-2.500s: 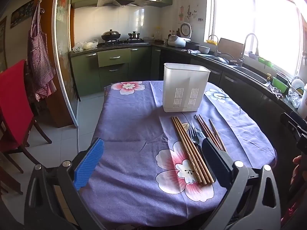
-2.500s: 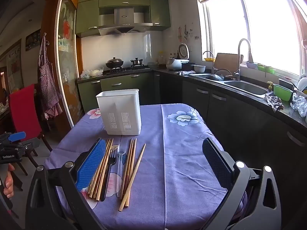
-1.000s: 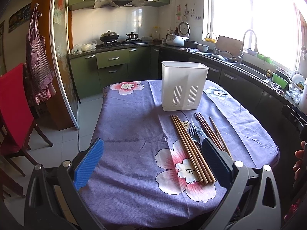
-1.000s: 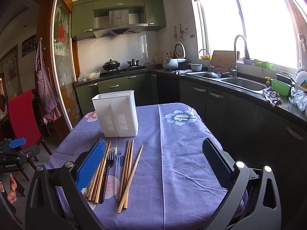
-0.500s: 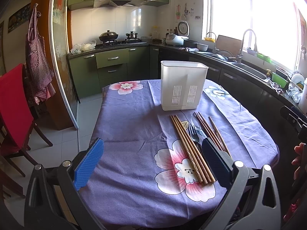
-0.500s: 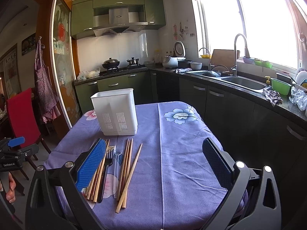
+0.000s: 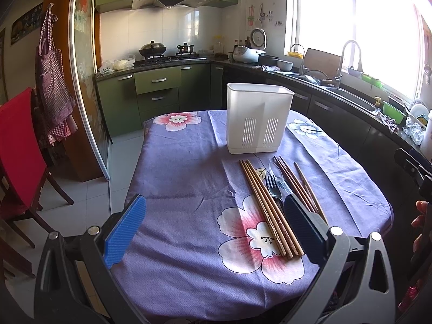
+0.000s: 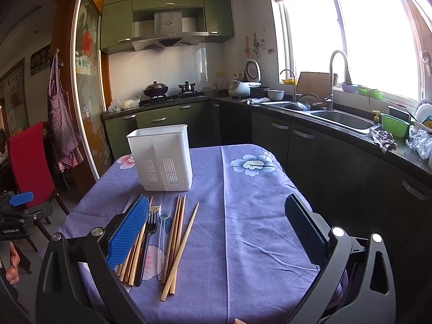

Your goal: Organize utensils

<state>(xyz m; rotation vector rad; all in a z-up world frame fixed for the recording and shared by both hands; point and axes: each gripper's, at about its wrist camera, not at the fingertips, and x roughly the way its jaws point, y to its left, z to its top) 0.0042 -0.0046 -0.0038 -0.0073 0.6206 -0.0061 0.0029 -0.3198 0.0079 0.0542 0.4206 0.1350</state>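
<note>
A white utensil holder [image 7: 258,120] stands upright on the purple flowered tablecloth [image 7: 183,178]; it also shows in the right wrist view [image 8: 162,159]. In front of it lie several wooden chopsticks [image 7: 270,210], a black fork [image 7: 271,187] and a clear plastic spoon [image 7: 278,175], side by side. In the right wrist view the chopsticks [image 8: 179,237], fork [image 8: 148,235] and spoon [image 8: 162,232] lie left of centre. My left gripper [image 7: 213,224] is open and empty above the near table edge. My right gripper [image 8: 216,229] is open and empty, its left finger over the chopsticks.
A red chair [image 7: 19,148] stands left of the table. Dark counters with a sink [image 8: 340,118] and faucet run along the right under a bright window. Green cabinets and a stove [image 7: 162,56] are at the back. An apron [image 7: 52,86] hangs on the left.
Both grippers have drifted only slightly; the view shifts a little. Both stay open and the utensils have not moved.
</note>
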